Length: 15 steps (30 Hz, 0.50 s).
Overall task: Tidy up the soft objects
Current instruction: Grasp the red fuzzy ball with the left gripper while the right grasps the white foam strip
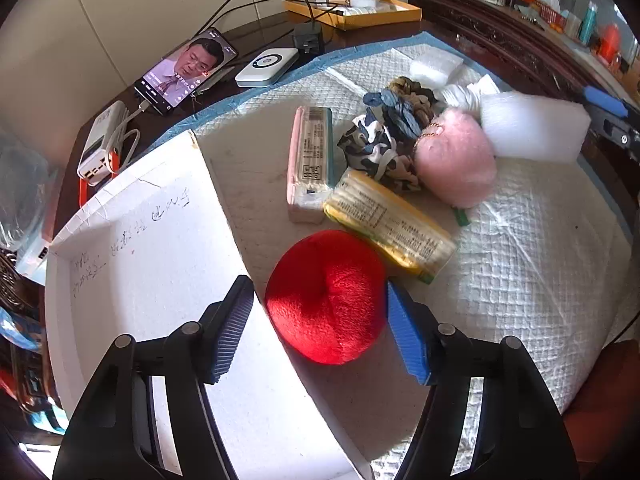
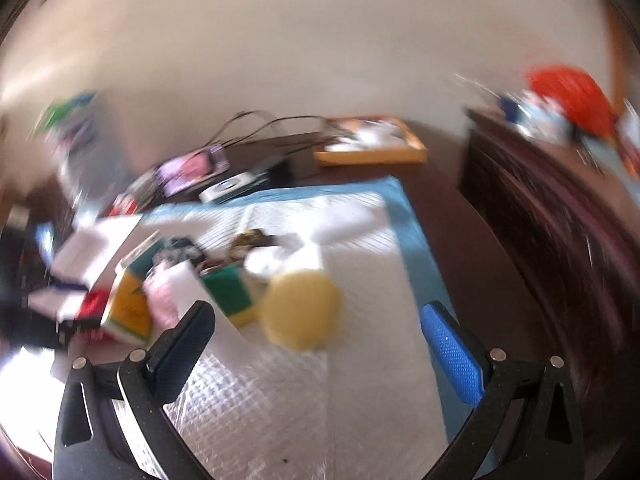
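On the left, a white foam box (image 1: 160,240). My left tool (image 1: 320,316) straddles the red plush ball (image 1: 326,296), jaws wide, not gripping. My right tool (image 2: 320,344) hangs released over the padded worktop (image 2: 360,260); closing carelessly could squeeze the ball out sideways.

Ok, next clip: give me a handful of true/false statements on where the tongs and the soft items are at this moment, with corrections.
1. The left tongs are open around the red plush ball. True.
2. The right tongs grip the yellow sponge. False: they are open and empty, the sponge lying ahead of them.
3. The pink fluffy pouch sits inside the white box. False: it lies on the quilted pad.
4. A phone with its screen lit lies beyond the pad. True.
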Each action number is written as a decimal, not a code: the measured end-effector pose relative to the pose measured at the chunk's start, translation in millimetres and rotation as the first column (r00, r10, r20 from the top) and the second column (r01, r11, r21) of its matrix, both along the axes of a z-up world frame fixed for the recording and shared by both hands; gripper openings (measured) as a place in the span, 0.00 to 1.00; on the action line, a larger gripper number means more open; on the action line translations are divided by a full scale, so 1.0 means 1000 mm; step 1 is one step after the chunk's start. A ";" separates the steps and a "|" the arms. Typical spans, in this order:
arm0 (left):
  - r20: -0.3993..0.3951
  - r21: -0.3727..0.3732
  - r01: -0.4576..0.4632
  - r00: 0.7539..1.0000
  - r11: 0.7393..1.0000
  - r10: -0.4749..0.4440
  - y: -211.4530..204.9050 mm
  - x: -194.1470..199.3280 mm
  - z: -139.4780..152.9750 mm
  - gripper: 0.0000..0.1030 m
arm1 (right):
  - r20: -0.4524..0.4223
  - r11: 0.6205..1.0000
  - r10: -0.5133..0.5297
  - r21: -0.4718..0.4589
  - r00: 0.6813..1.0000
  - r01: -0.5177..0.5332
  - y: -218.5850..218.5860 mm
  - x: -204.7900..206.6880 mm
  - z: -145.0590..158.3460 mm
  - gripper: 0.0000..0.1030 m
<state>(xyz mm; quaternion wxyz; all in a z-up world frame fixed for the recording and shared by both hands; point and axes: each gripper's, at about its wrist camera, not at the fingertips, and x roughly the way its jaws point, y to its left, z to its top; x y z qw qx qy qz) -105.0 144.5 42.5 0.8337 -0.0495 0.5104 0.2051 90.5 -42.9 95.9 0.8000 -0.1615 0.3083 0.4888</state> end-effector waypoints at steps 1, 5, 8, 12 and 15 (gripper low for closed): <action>0.005 -0.004 -0.001 1.000 1.000 0.001 -0.001 -0.001 0.001 0.64 | 0.020 1.000 0.021 -0.006 1.000 -0.021 0.007 -0.004 0.002 1.00; 0.005 0.006 0.028 1.000 1.000 -0.028 -0.009 -0.002 0.001 0.64 | -0.012 0.999 0.035 -0.016 0.999 -0.035 0.010 -0.003 0.001 1.00; -0.012 0.029 0.049 0.999 0.998 -0.049 -0.015 -0.002 -0.002 0.64 | -0.062 0.999 0.009 -0.031 0.998 -0.011 0.000 0.005 -0.009 1.00; -0.021 0.032 0.043 0.999 0.999 -0.042 -0.014 0.003 -0.002 0.65 | -0.077 0.998 -0.029 -0.052 0.997 0.025 -0.017 0.013 -0.015 1.00; -0.037 0.035 0.046 0.998 0.998 -0.045 -0.016 0.011 -0.003 0.65 | -0.042 0.997 -0.033 -0.077 0.999 0.030 -0.025 0.013 -0.014 1.00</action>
